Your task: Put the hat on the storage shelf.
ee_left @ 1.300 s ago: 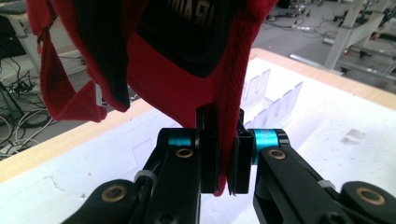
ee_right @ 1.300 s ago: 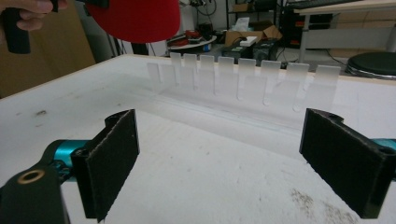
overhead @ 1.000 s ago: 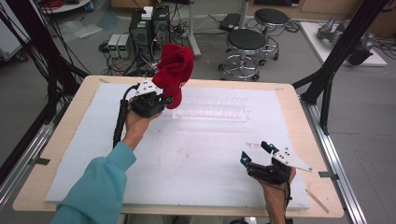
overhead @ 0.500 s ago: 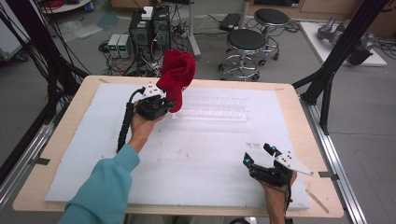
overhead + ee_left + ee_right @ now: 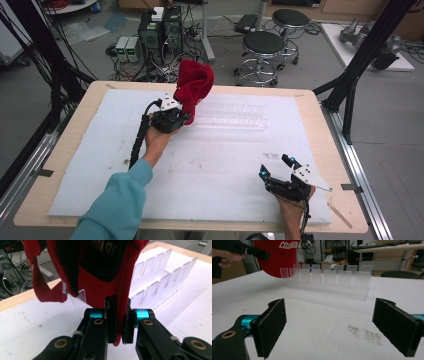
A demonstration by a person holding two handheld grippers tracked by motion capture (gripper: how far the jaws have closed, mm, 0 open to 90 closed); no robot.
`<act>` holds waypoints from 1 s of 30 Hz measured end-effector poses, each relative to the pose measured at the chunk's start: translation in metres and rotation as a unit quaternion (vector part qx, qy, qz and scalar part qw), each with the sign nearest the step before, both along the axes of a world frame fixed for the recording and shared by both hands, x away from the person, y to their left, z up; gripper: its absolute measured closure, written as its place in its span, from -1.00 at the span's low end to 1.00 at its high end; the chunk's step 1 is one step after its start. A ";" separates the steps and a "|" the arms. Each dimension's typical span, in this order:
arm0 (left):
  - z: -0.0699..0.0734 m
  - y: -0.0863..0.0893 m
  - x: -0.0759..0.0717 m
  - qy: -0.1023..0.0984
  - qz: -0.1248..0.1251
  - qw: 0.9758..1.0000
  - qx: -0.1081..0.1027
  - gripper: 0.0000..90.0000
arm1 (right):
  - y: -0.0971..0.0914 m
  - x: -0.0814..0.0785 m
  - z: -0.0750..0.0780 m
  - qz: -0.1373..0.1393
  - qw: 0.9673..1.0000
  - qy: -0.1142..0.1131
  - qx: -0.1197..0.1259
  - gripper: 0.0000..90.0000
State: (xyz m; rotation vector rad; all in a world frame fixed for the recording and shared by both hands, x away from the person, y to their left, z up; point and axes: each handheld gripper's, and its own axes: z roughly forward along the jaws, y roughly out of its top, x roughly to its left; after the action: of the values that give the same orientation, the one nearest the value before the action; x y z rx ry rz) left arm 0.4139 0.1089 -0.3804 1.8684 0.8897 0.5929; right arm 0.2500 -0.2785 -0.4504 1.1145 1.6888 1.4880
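A red fabric baseball cap with white lettering on its front and a black lining inside hangs in the air above the far left part of the white foam mat, its fabric pinched at the lower edge between the closed jaws of the left gripper. In the left gripper view the cap's open underside faces the camera, with a red strap hanging loose at the left. Just beside and below the cap stands a clear acrylic rack with two rows of upright slotted tabs, lying lengthwise along the mat's far side; the cap overlaps its left end.
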 end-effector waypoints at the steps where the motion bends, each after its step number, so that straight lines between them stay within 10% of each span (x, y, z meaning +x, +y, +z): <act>1: -0.001 0.001 -0.001 0.001 0.000 1.000 -0.001 0.89 | 0.000 0.000 0.000 0.000 1.000 0.000 0.000 -0.76; 13: -0.007 0.000 -0.005 0.003 -0.002 1.000 -0.006 0.86 | -0.002 -0.001 0.000 0.001 1.000 -0.004 0.011 -0.76; 21: -0.012 0.005 -0.001 0.052 0.003 0.998 -0.029 -0.56 | -0.002 -0.002 -0.001 -0.001 1.000 -0.007 0.011 -0.76; 30: -0.008 0.023 -0.007 0.065 -0.032 0.996 -0.061 -0.72 | -0.002 -0.002 -0.001 -0.003 1.000 -0.012 0.009 -0.76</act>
State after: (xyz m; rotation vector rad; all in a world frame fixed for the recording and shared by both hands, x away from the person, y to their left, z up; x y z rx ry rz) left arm 0.4067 0.1317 -0.3881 1.8341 0.9256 0.3726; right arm 0.2477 -0.2801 -0.4512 1.1056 1.6570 1.5106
